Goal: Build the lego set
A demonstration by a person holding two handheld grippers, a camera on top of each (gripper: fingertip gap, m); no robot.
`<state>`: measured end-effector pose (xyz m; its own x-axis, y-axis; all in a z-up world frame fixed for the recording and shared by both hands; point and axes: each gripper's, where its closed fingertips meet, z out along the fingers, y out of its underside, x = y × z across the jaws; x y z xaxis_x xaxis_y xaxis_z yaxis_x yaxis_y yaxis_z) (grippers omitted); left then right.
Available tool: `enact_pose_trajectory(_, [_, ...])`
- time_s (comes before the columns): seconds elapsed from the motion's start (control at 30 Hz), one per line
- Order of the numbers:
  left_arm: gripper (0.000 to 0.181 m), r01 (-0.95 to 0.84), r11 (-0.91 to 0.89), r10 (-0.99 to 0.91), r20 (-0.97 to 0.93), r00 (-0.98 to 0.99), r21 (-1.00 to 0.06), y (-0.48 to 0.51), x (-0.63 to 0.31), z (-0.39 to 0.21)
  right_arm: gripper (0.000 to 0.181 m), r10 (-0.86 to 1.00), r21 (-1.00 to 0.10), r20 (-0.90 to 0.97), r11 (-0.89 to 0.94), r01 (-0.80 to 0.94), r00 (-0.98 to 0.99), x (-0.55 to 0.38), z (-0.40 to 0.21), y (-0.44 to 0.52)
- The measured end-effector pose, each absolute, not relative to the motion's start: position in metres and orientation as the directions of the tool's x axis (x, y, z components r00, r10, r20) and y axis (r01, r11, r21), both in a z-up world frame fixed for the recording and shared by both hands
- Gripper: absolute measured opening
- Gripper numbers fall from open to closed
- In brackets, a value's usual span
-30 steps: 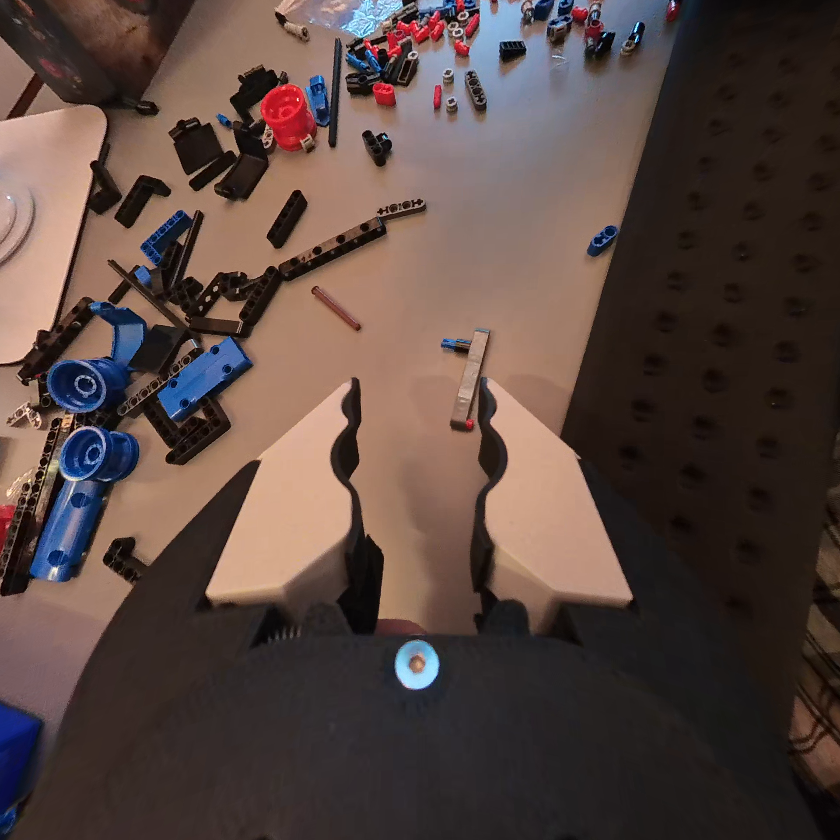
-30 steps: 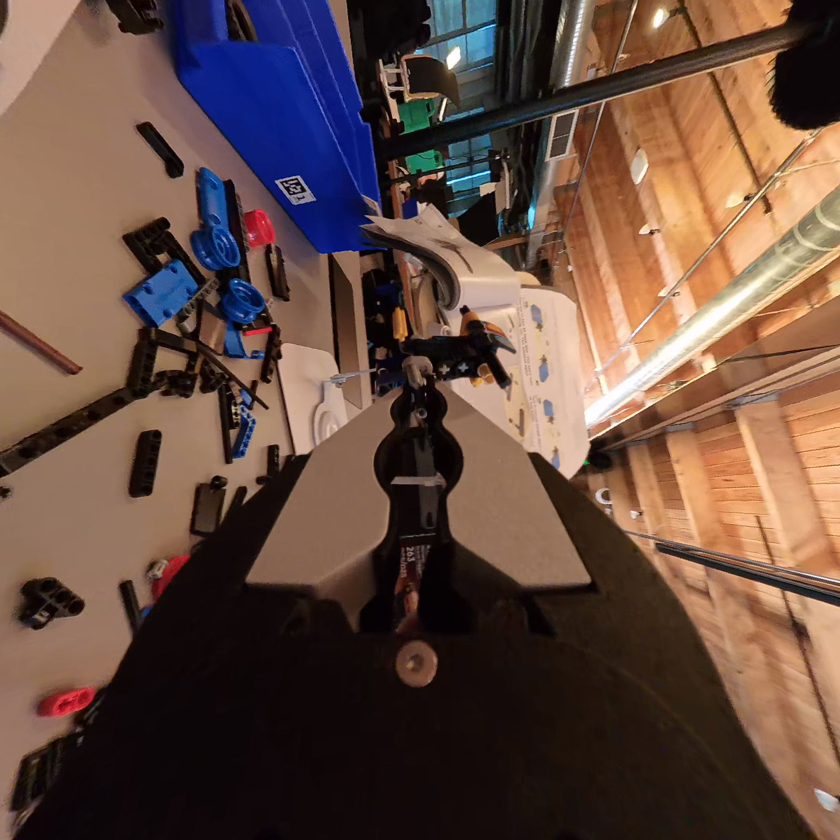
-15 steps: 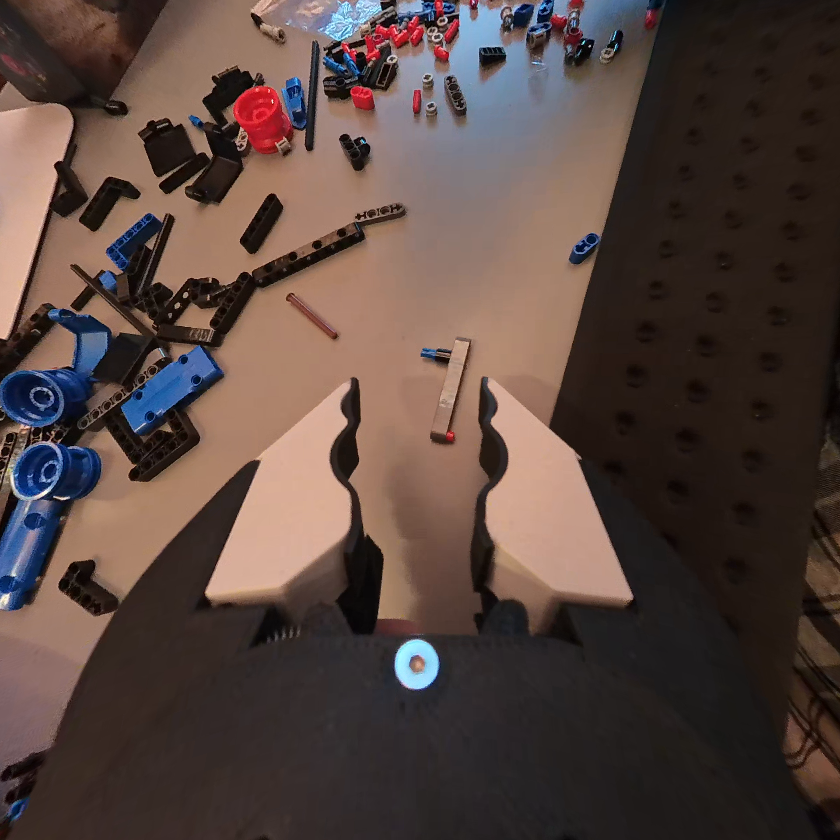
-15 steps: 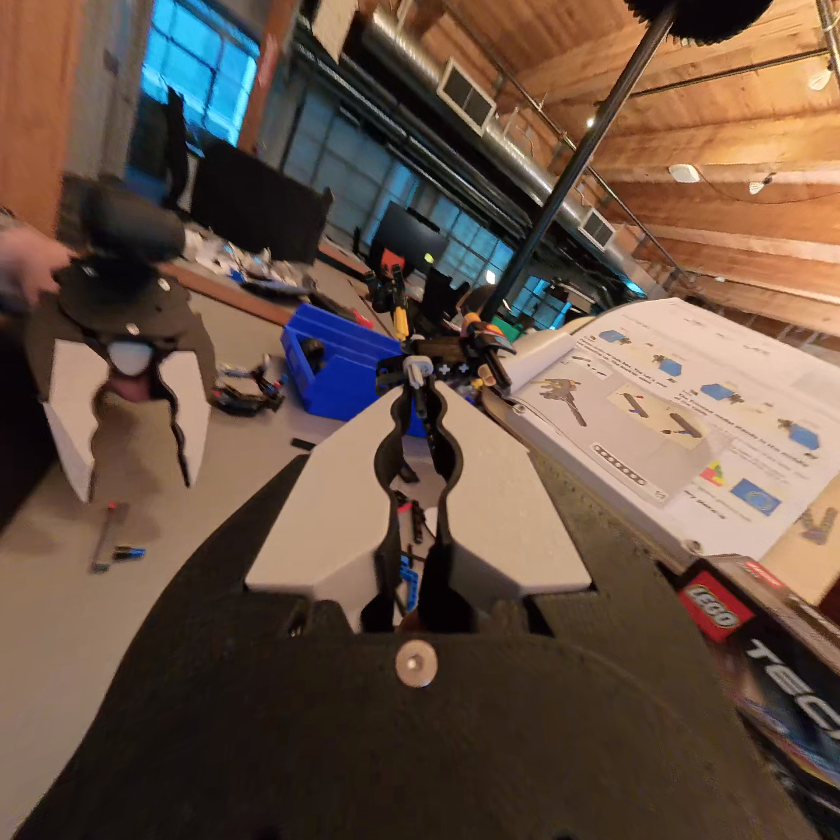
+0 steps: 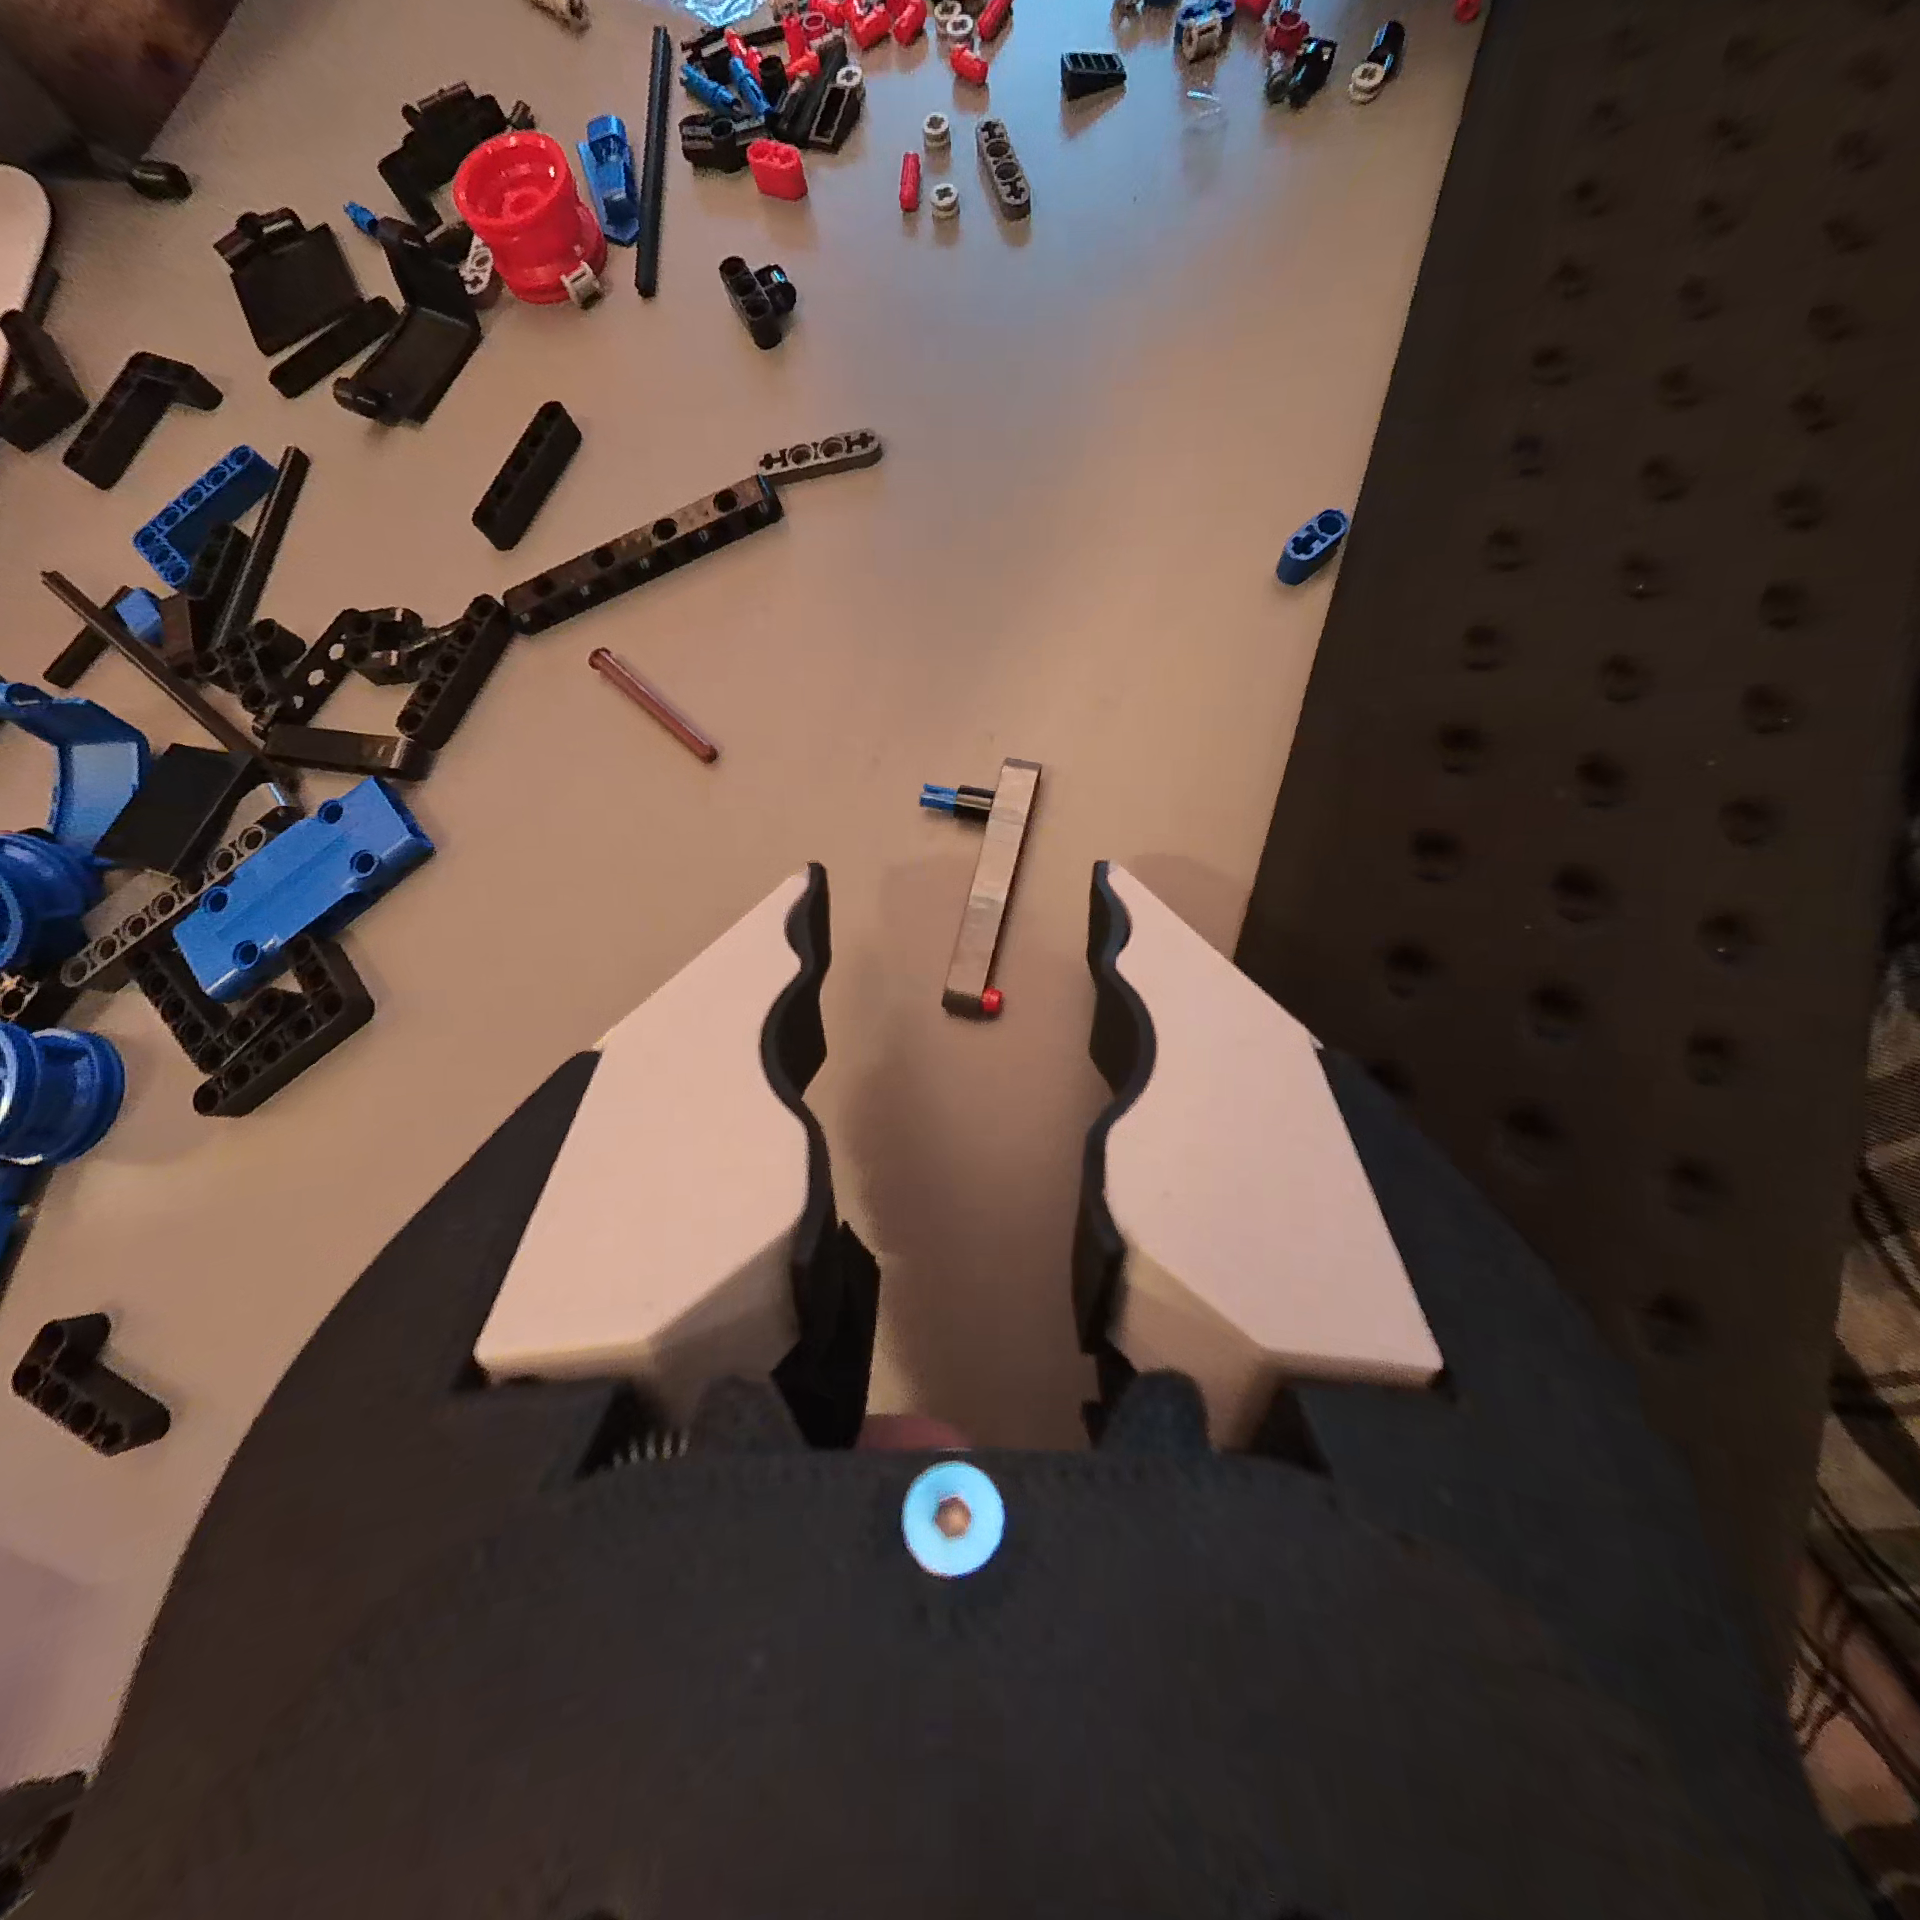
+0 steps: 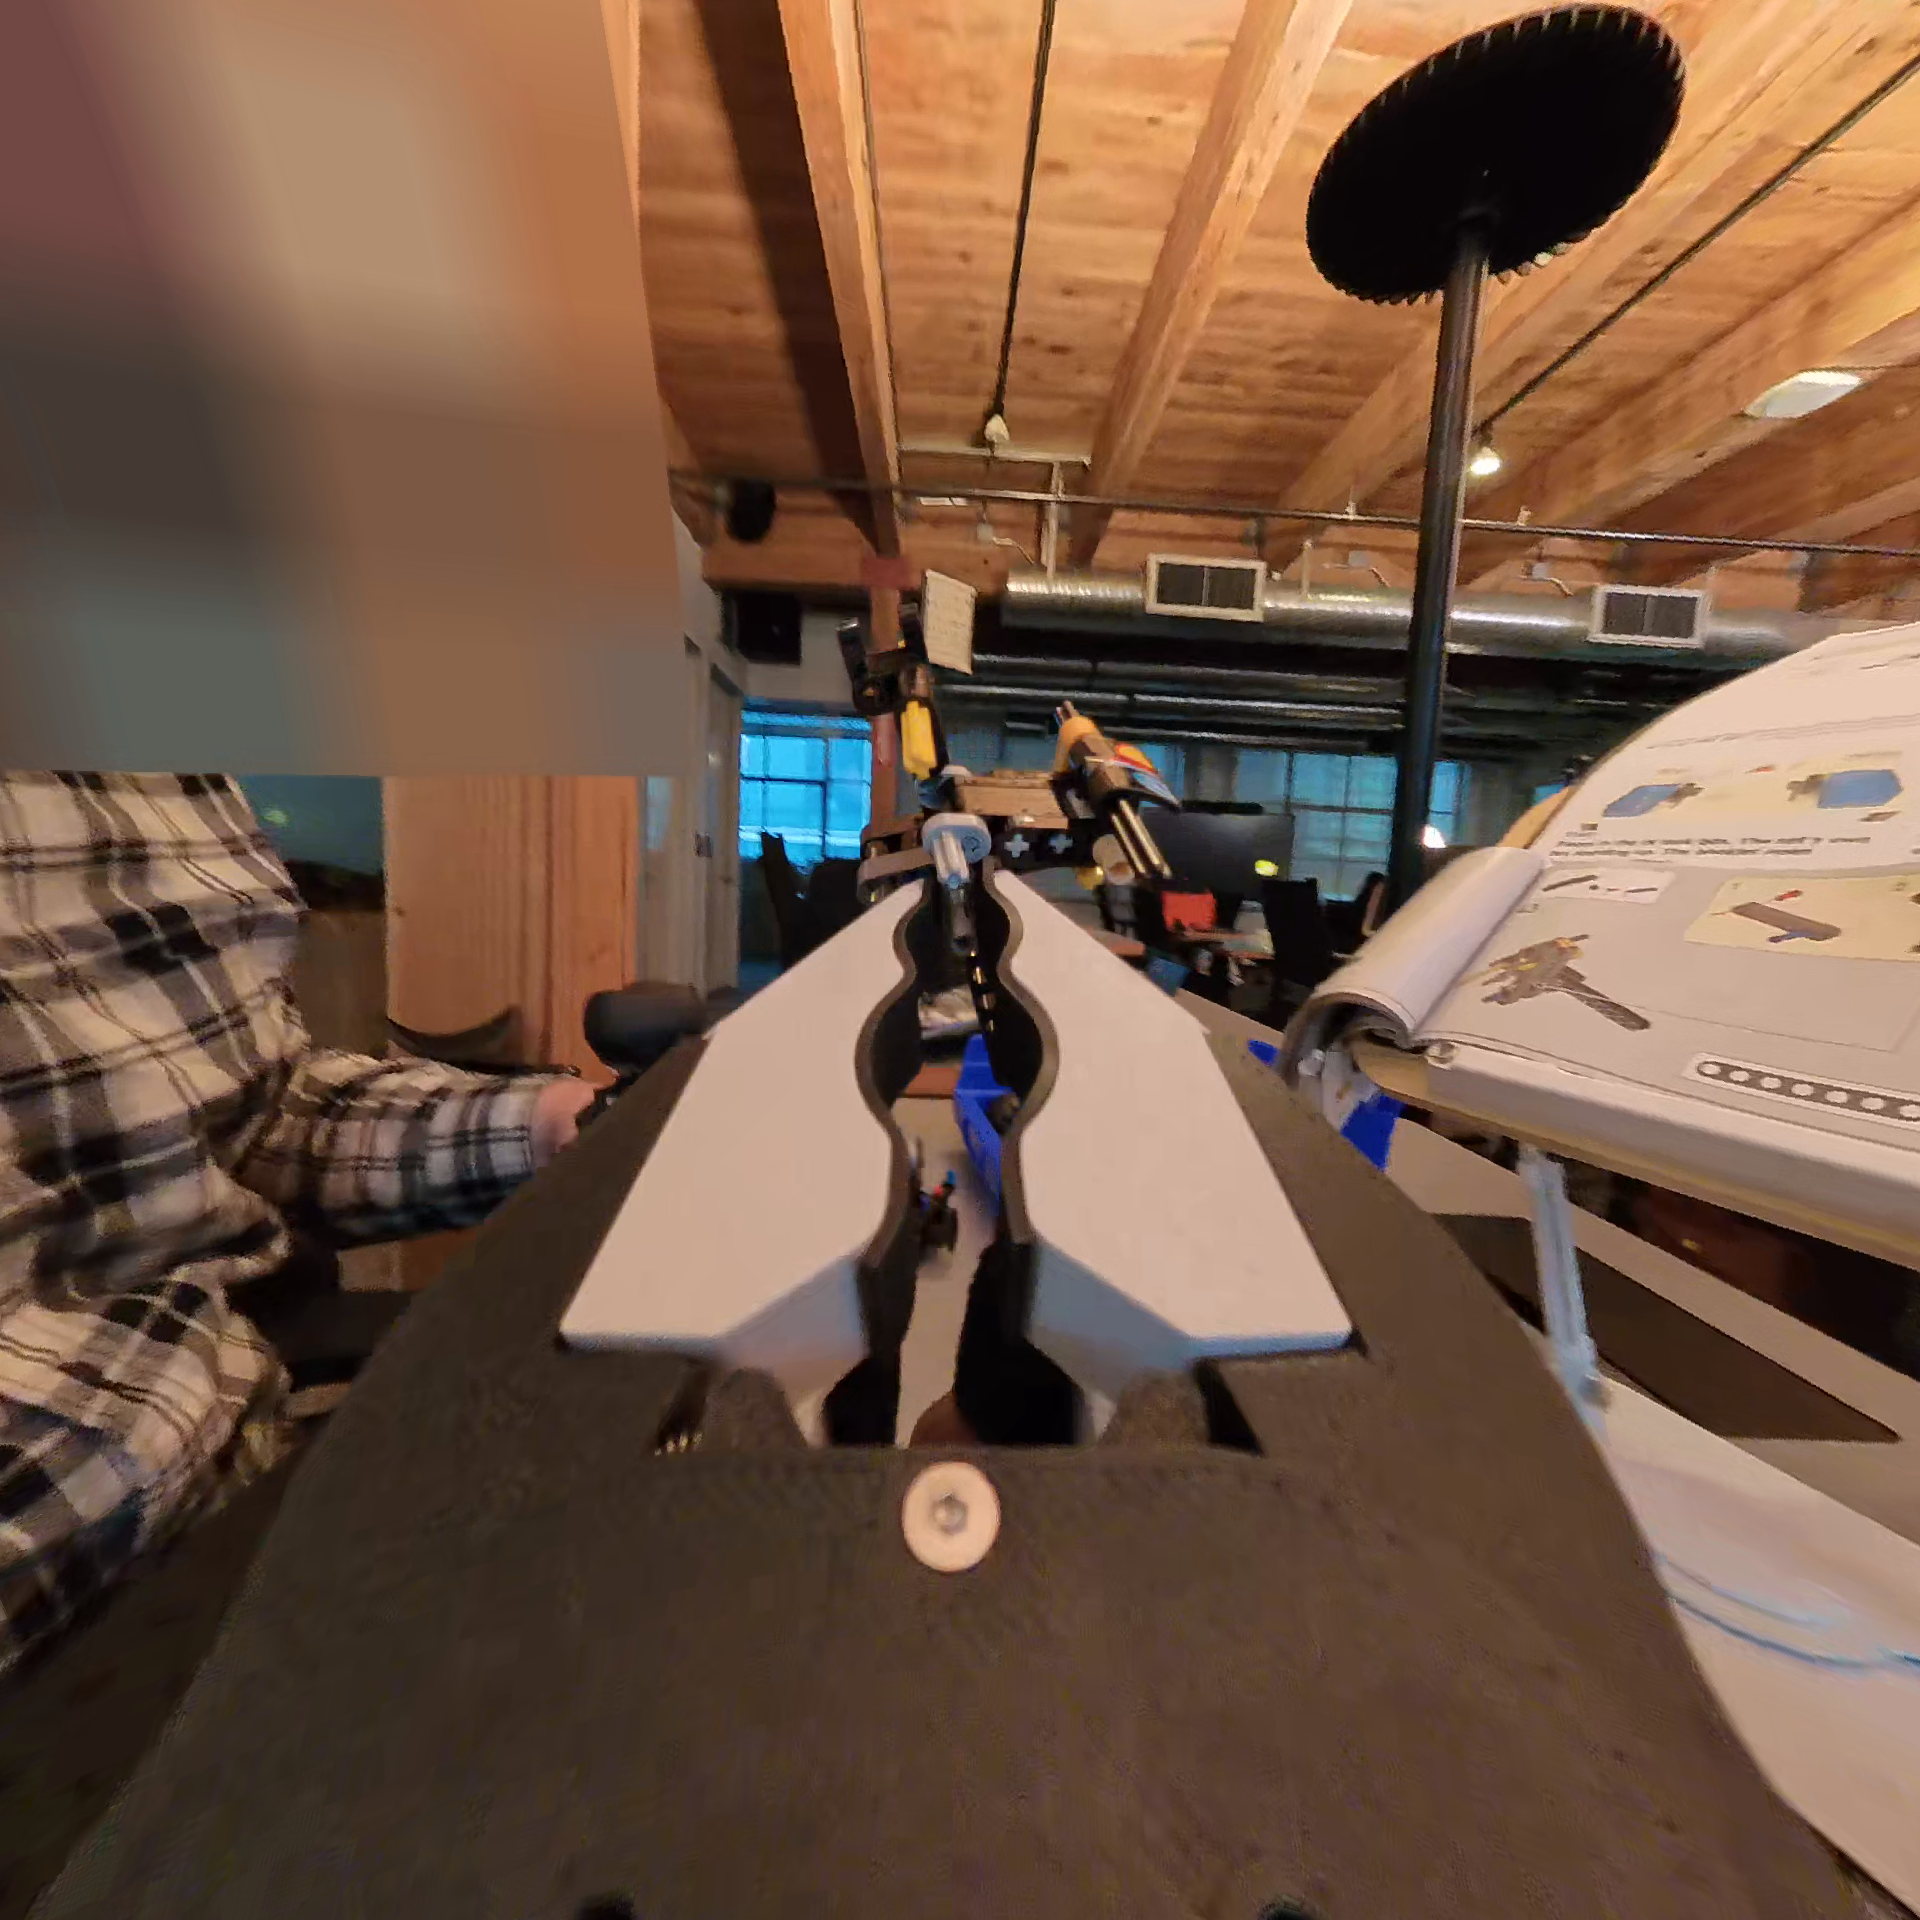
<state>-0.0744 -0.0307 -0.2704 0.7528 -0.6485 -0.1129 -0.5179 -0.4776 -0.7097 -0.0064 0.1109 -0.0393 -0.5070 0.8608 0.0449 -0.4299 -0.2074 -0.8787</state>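
In the left wrist view my left gripper (image 5: 956, 883) is open and empty above the grey table (image 5: 1039, 395). A grey beam (image 5: 992, 888) with a blue pin at its far end and a red pin at its near end lies between the fingertips (image 5: 805, 914), slightly right of centre. In the right wrist view my right gripper (image 6: 961, 883) is shut on a small black lego assembly (image 6: 997, 810) with yellow, white and orange parts, held up in the air. Its lower part is hidden between the jaws.
Loose black, blue and red lego parts (image 5: 312, 665) cover the table's left and far side; a red wheel hub (image 5: 525, 213) stands far left. A black perforated board (image 5: 1621, 644) borders the right. An open instruction booklet (image 6: 1683, 935) stands on the right; a person's plaid sleeve (image 6: 156, 1091) is at the left. The tips of one gripper are about 30 centimetres away from the tips of the other. The left tips stand about 20 centimetres off the red wheel hub (image 5: 525, 213).
My left gripper has shifted right, so the grey beam now lies between its fingers. My right gripper has swung round and tilted up with the assembly, from the table towards the ceiling.
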Motion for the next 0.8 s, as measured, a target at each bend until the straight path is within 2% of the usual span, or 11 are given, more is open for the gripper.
enact_pose_trajectory(0.3, [0.036, -0.538, -0.499, -0.652, -0.115, 0.749, -0.679, -0.029, -0.075, -0.286, 0.003, 0.843, -0.891, 0.040, -0.213, -0.401, -0.536, -0.009, -0.044, 0.106])
enact_pose_trajectory(0.57, [0.005, -0.544, -0.488, -0.682, -0.091, 0.726, -0.682, -0.028, -0.067, -0.287, 0.003, 0.854, -0.904, 0.059, -0.174, -0.390, -0.517, -0.012, -0.049, 0.105])
enact_pose_trajectory(0.8, [0.005, -0.521, -0.514, -0.641, -0.099, 0.761, -0.682, -0.027, -0.078, -0.287, 0.003, 0.869, -0.926, 0.098, -0.098, -0.363, -0.485, -0.017, -0.056, 0.101])
